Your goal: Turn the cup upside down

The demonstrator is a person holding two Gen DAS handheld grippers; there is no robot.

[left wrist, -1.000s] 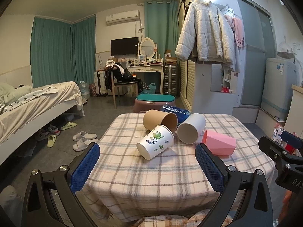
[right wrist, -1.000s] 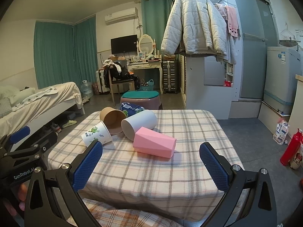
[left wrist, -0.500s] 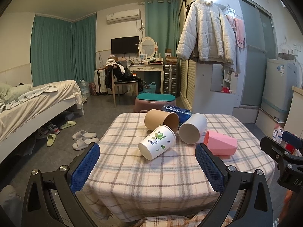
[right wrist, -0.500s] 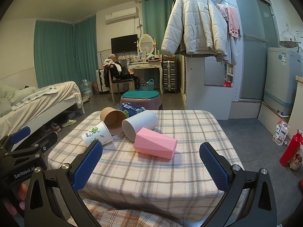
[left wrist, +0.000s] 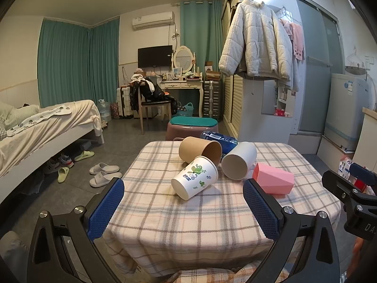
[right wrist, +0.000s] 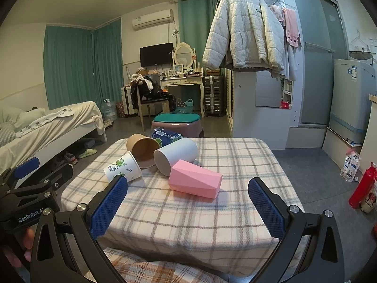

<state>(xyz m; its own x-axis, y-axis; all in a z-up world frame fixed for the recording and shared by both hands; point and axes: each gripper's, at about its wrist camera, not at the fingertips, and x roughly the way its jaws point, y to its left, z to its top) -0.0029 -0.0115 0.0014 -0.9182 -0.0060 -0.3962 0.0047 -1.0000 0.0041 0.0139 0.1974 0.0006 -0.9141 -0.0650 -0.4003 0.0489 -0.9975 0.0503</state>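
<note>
Left wrist view puts the nearest cup, a white paper cup with green leaf print (left wrist: 195, 180), on its side at about 12 o'clock from my left tool (left wrist: 183, 204), its open mouth turned toward me and to the left. Just behind it, touching at its base end, lies a brown paper cup (left wrist: 200, 149), and at 1 o'clock a plain white cup (left wrist: 238, 160) rests on its side too, mouth toward me. A pink faceted cup (left wrist: 273, 181) lies at 2 o'clock, just beside the white one. A blue bottle (left wrist: 219, 139) sits behind the cluster at the far edge of the desk (left wrist: 183, 226), which is covered in a plaid cloth.

None of the cups stands mouth-down, so I judge the flipping not yet begun; every cup is left to do, and I cannot tell which one the task means.

My left tool is spread wide with nothing between its blue pads (left wrist: 106, 208), hanging short of the desk's near edge. From the right wrist view, my right tool (right wrist: 188, 204) is likewise spread wide and empty, with the pink cup at 12 o'clock and the others at 11. Beyond the desk, a bed (right wrist: 54, 127) runs along at 9 o'clock.
</note>
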